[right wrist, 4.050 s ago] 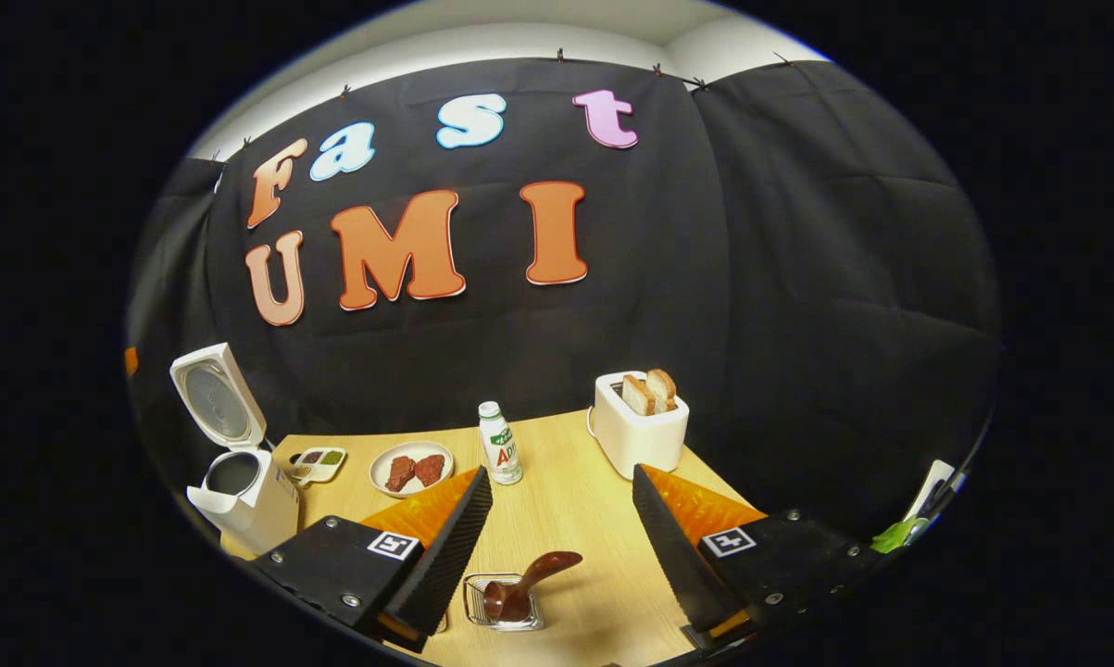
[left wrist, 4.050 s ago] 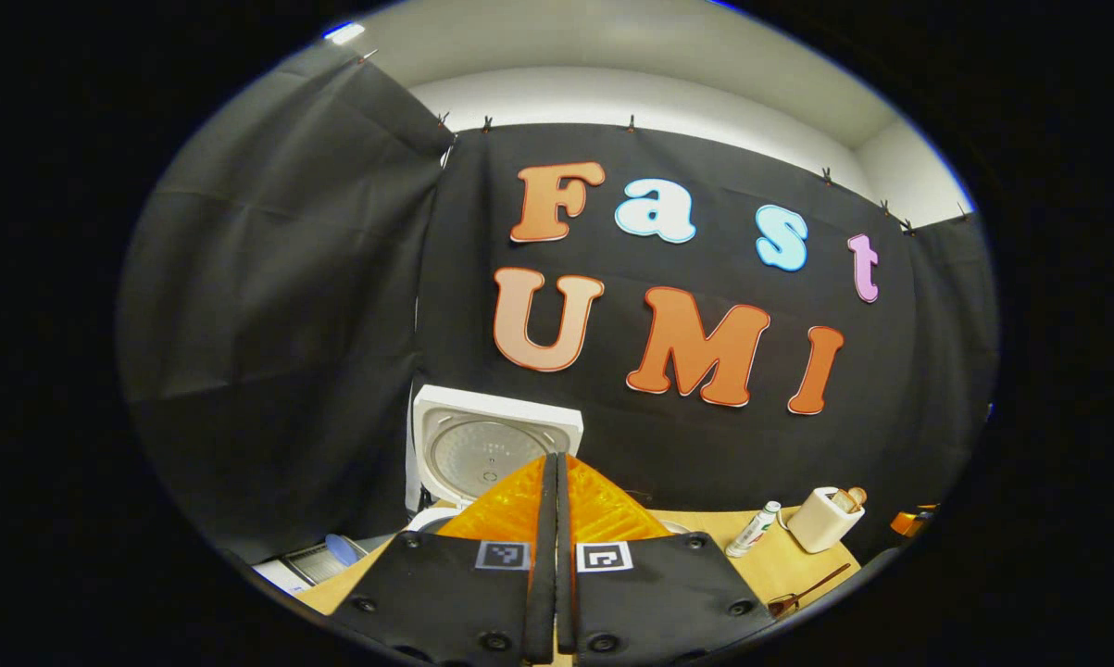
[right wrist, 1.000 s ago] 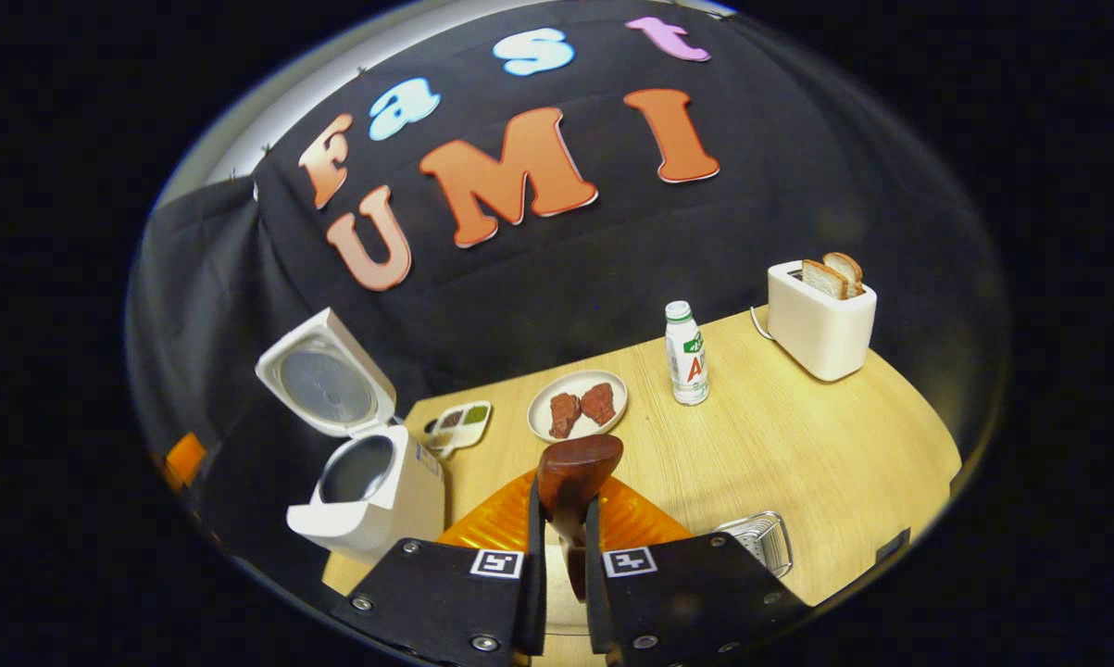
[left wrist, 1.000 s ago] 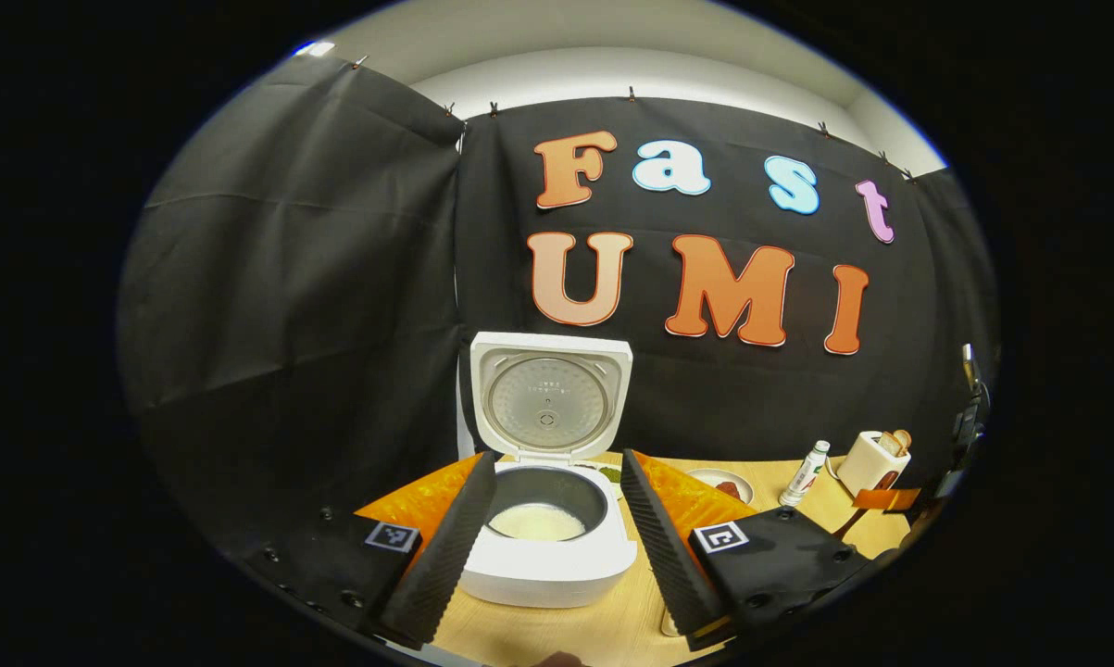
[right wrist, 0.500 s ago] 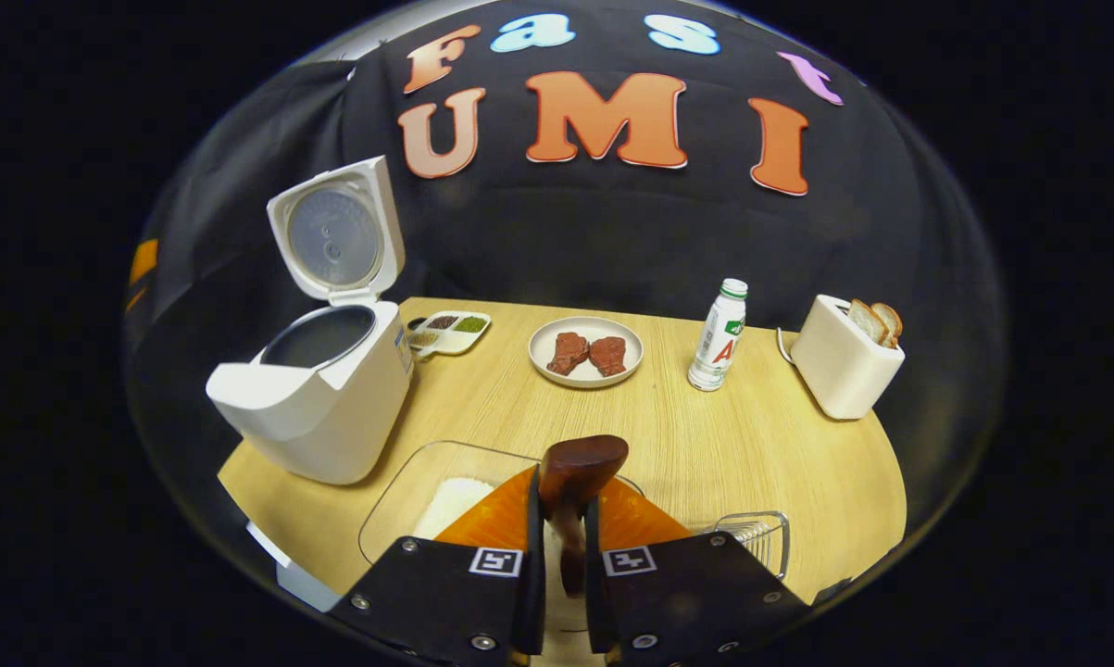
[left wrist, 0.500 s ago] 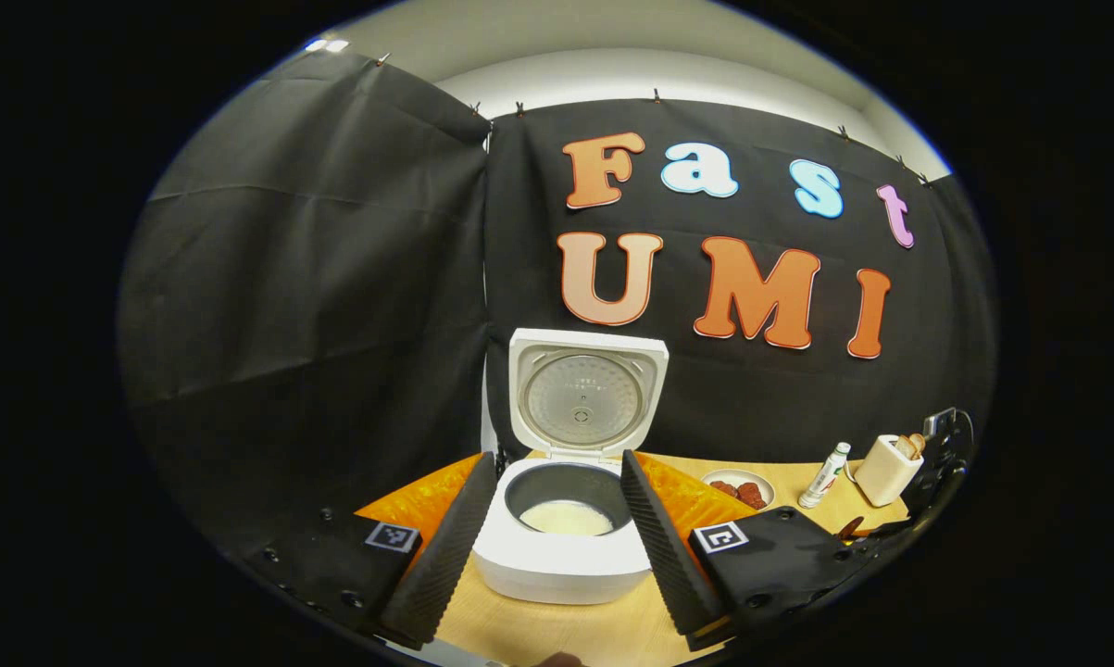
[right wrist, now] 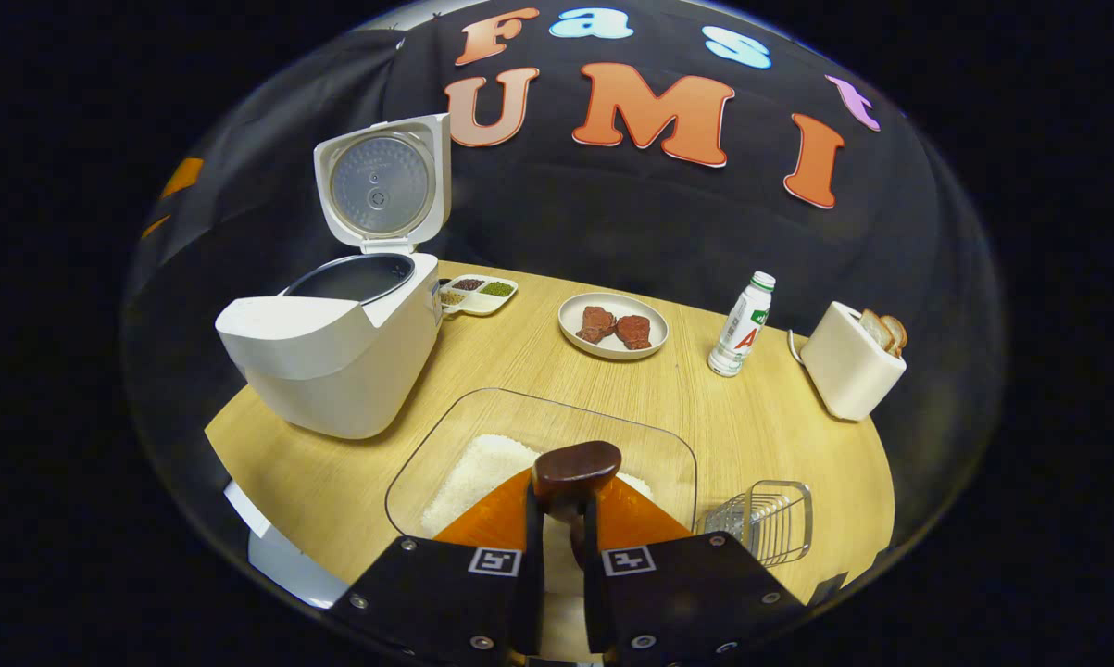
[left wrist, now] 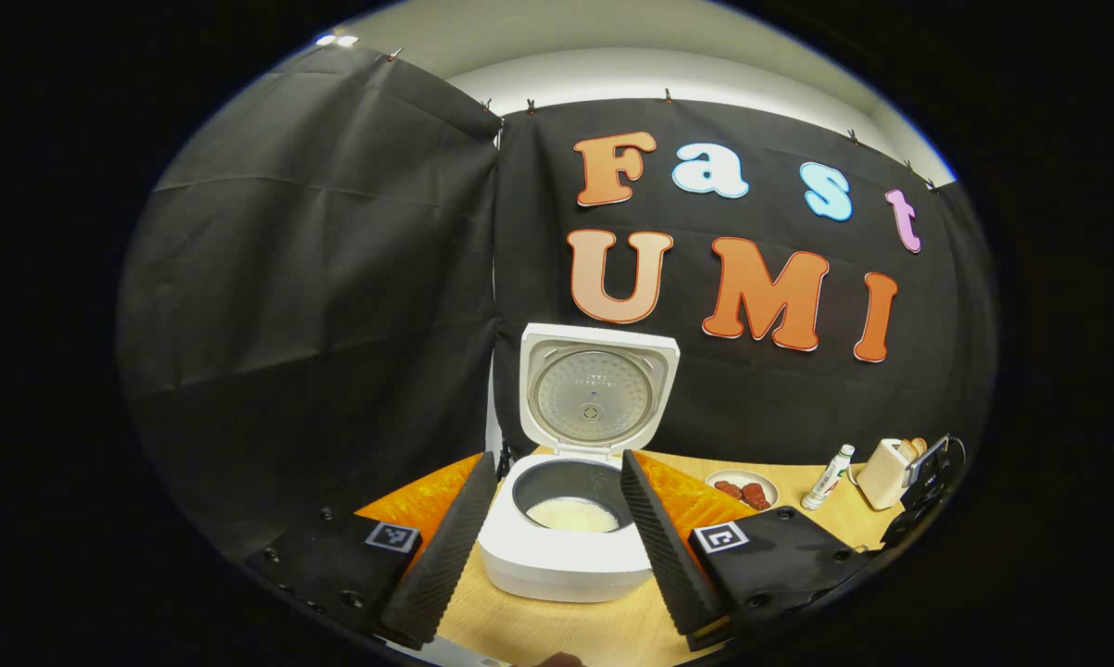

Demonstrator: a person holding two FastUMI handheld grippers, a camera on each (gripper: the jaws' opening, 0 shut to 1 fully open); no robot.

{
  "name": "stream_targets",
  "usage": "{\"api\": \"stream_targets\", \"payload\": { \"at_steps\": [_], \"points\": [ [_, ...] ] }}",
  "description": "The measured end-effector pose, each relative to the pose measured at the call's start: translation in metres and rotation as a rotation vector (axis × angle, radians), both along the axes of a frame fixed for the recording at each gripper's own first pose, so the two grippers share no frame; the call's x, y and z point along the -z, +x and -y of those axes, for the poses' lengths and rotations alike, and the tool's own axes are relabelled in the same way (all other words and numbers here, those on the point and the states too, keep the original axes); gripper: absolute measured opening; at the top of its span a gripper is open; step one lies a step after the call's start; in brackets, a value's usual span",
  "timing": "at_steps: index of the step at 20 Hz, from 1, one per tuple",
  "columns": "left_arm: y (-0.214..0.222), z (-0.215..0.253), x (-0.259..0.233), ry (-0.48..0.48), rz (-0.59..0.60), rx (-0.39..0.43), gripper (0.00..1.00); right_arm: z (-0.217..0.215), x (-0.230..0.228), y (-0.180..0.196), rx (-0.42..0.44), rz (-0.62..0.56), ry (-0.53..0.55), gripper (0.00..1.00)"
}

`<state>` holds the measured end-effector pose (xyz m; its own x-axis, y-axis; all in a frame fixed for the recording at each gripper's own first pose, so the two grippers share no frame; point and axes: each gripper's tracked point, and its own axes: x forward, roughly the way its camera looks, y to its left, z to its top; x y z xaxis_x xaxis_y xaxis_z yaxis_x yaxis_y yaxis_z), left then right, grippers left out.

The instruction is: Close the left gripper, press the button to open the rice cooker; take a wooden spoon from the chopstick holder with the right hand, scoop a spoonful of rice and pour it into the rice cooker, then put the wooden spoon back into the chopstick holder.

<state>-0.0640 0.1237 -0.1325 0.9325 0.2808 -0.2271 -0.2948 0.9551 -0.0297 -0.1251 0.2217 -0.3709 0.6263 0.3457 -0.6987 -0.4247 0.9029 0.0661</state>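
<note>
While right gripper (right wrist: 557, 547) pinches spoon (right wrist: 575, 471) over dish (right wrist: 445, 443), cooker (right wrist: 334, 352) lidless beyond, left gripper (left wrist: 557, 528) wide, empty: tilt risks spilling rice (right wrist: 482, 468).

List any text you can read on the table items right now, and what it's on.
White plastic bottle with green cap: label print blurred, not readable.
White rice cooker's open lid: tiny markings inside, too small to read.
Square black-and-white tags: coded patterns, no words.
Nothing quotable.
</note>
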Motion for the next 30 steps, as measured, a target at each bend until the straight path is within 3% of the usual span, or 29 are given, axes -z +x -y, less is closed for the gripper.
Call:
{"api": "stream_targets", "payload": {
  "at_steps": [5,15,17,18,23,24,26,27,29,30],
  "points": [
    [-0.008,-0.008,0.002,0.011,-0.011,0.002,0.92,-0.008,-0.001,0.006,0.192,-0.172,0.219,0.18],
    [-0.014,-0.030,0.003,0.030,-0.033,0.020,0.92,-0.006,0.009,0.014,0.470,-0.367,0.452,0.18],
    [-0.014,-0.031,0.001,0.044,-0.033,0.030,0.92,-0.007,0.013,0.014,0.520,-0.417,0.509,0.14],
    [-0.013,-0.031,0.000,0.049,-0.032,0.034,0.92,-0.008,0.015,0.014,0.546,-0.444,0.543,0.18],
    [-0.012,-0.030,0.001,0.039,-0.033,0.042,0.92,-0.007,0.024,0.014,0.651,-0.574,0.707,0.18],
    [-0.010,-0.028,0.001,0.035,-0.033,0.044,0.92,-0.007,0.026,0.013,0.669,-0.599,0.735,0.14],
    [-0.009,-0.025,0.000,0.032,-0.030,0.048,0.92,-0.006,0.027,0.012,0.693,-0.640,0.798,0.17],
    [-0.008,-0.022,0.000,0.032,-0.028,0.049,0.92,-0.004,0.026,0.012,0.701,-0.648,0.827,0.14],
    [-0.004,-0.017,-0.003,0.033,-0.020,0.052,0.92,0.005,0.020,0.016,0.708,-0.639,0.866,0.17],
    [-0.002,-0.014,-0.003,0.033,-0.017,0.055,0.92,0.011,0.016,0.019,0.709,-0.629,0.878,0.13]
  ]
}}
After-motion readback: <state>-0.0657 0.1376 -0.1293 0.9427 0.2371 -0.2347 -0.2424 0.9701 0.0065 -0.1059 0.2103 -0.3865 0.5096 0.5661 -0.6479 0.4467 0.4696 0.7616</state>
